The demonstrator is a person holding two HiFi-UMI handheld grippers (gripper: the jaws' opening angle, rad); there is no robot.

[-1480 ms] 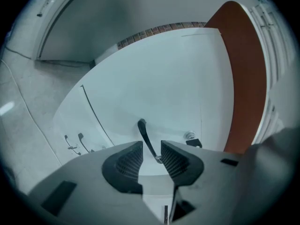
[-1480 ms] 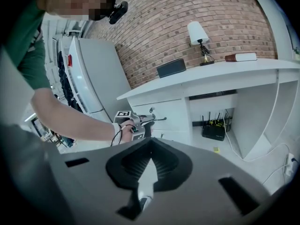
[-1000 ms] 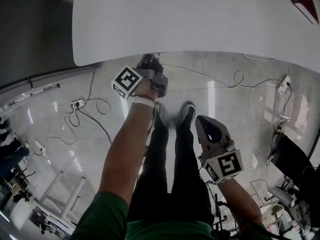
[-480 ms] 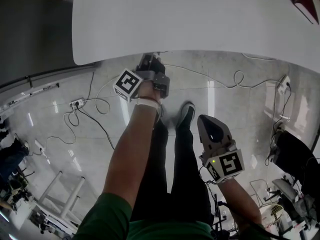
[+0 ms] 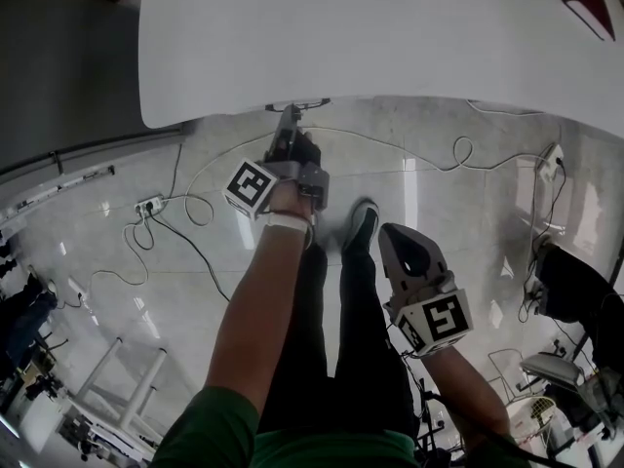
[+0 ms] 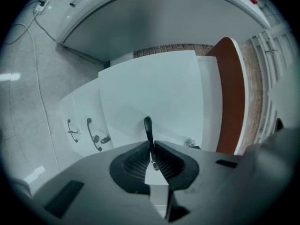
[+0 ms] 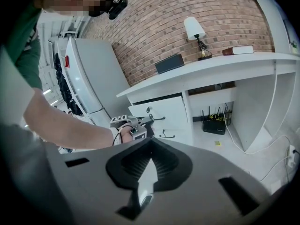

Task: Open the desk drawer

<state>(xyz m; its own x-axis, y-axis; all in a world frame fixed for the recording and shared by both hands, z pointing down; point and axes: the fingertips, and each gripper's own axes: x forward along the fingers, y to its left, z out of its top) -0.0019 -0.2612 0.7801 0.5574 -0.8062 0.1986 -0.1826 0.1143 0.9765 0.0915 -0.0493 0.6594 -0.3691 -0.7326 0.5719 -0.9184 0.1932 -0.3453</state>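
The left gripper has its jaws clenched on the dark handle of the top drawer. In the head view this grasp sits at upper centre, just under the edge of the white counter. The drawer front stands forward of the lower drawer. The right gripper, at lower right of the head view, has its jaws pressed together on nothing.

The desk top and drawer front look smooth matt white, the slim drawer handle dark and faintly shiny, the left gripper matt grey plastic with ribbed black pads, the floor glossy pale stone, the wall rough brick.
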